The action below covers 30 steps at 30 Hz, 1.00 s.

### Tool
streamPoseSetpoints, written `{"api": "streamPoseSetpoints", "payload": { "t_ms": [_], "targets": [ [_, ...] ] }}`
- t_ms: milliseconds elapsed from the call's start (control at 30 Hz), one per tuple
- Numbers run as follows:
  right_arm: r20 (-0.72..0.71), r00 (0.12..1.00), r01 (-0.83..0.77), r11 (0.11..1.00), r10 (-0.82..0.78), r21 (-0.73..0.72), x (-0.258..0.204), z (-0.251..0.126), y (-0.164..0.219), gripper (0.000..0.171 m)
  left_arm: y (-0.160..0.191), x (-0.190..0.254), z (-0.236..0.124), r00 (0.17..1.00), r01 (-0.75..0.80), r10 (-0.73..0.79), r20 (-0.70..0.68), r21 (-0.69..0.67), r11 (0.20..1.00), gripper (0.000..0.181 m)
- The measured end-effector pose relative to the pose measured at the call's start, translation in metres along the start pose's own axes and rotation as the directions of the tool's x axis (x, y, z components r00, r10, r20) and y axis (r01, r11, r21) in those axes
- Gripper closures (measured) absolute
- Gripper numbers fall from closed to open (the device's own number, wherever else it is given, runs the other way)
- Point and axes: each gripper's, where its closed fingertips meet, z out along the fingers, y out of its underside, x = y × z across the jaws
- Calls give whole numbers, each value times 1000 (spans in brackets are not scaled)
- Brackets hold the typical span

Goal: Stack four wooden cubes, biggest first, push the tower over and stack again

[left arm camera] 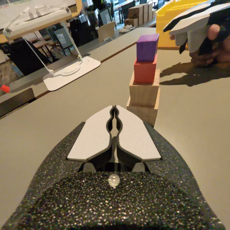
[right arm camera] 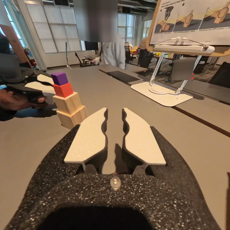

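A tower of four cubes stands on the grey table: a large plain wood cube (left arm camera: 141,113) at the bottom, a smaller wood cube (left arm camera: 143,94), a red cube (left arm camera: 145,72), and a purple cube (left arm camera: 146,49) on top. The layers sit slightly off-centre. In the right wrist view the tower (right arm camera: 69,107) is to the left. My left gripper (left arm camera: 114,106) is shut and empty, low, just left of the bottom cube. It also shows behind the tower in the right wrist view (right arm camera: 51,84). My right gripper (right arm camera: 114,109) is open and empty, right of the tower, and appears at the top right of the left wrist view (left arm camera: 167,31).
A white stand (left arm camera: 72,73) holding a picture board sits on the table beyond the tower; it also shows in the right wrist view (right arm camera: 161,97). A yellow bin (left arm camera: 164,27) stands behind the tower. A dark mat (right arm camera: 123,77) lies farther off. A person (right arm camera: 112,56) stands at the table's far end. My right fingertips sit around 20 centimetres from my left ones.
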Motion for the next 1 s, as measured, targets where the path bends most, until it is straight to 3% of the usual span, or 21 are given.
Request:
{"api": "streamPoseSetpoints", "payload": {
  "t_ms": [133,267,433,600,800,1000],
  "targets": [
    [-33,999,3,1000,-3,14,3,-3,-4,150,-15,17,15,999,-15,14,-48,-23,1000,181],
    [-73,997,-12,999,16,47,13,-9,-11,150,-48,57,29,970,-204,202,-136,5,979,181],
    [-142,990,-2,997,12,73,29,-27,-19,150,-50,57,32,945,-323,319,-73,-70,944,181],
    [-183,983,-11,999,19,44,38,-40,-15,147,-45,25,13,979,-203,203,-3,21,979,174],
    [-207,978,-33,997,19,-68,34,-31,1,134,-18,-47,-9,989,56,-78,124,170,984,158],
    [-156,986,-91,970,57,-224,0,1,29,117,-25,-63,-30,971,203,-233,54,327,923,155]
  ]
}}
